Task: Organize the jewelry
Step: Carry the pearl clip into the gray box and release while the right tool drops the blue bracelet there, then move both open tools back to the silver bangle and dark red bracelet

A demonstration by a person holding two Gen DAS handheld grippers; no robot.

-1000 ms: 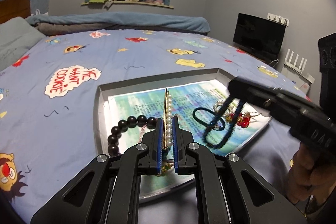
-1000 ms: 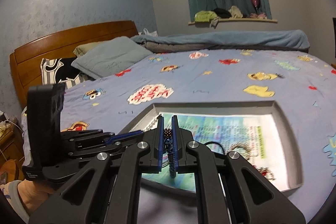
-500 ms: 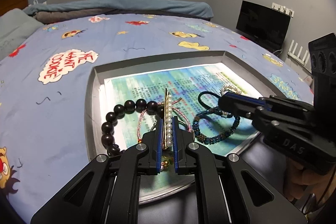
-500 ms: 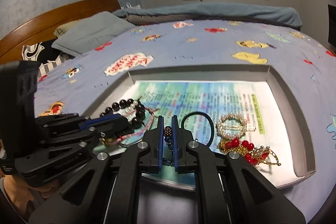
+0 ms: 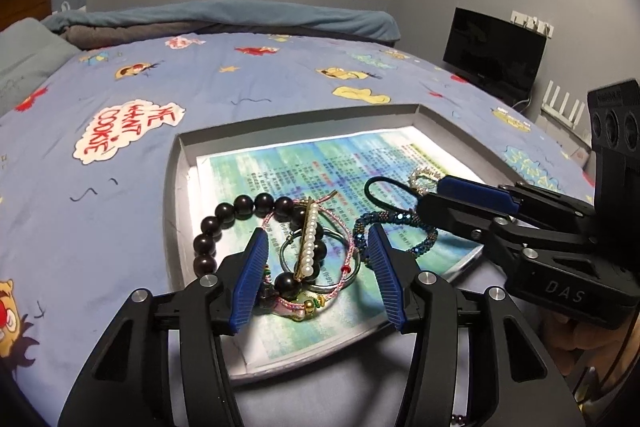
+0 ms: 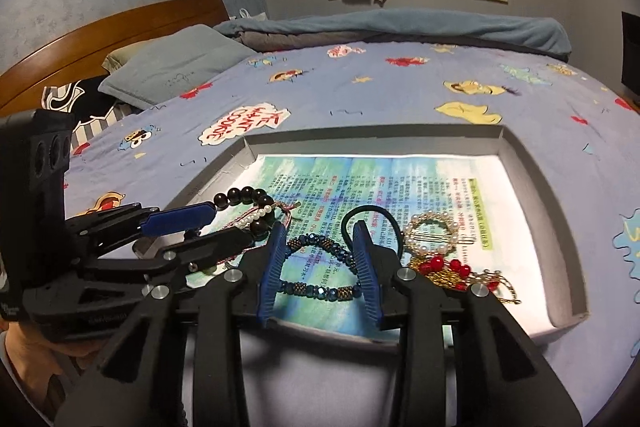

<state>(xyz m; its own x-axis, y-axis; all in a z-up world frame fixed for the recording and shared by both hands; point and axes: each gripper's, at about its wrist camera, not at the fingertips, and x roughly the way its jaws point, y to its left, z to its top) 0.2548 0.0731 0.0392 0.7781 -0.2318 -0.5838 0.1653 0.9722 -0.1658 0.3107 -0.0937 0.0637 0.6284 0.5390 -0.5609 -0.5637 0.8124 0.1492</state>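
Note:
A shallow grey tray [image 5: 176,187] [image 6: 520,155] lined with printed paper lies on the bed. My left gripper [image 5: 317,239] [image 6: 232,227] hovers over its near left corner, jaws opening. The pearl hairpin [image 5: 309,235] lies loose between them, on top of a dark bead bracelet [image 5: 224,215] and a pink cord bracelet [image 5: 344,267]. My right gripper [image 6: 319,231] [image 5: 430,197] is over the tray's front edge, jaws opening too. The blue beaded bracelet [image 6: 320,289] [image 5: 400,219] rests flat on the paper between its pads.
A black hair tie [image 6: 360,215], a pearl ring [image 6: 430,235] and red-beaded gold jewellery [image 6: 448,267] lie to the right in the tray. Around it spreads a blue cartoon bedsheet [image 5: 240,87], with a pillow [image 6: 172,67] and headboard at the left and a TV [image 5: 496,47] at the right.
Both grippers went from shut to partly open. The pearl hairpin and the blue bracelet now lie loose in the tray. The right gripper sank toward the tray's front edge.

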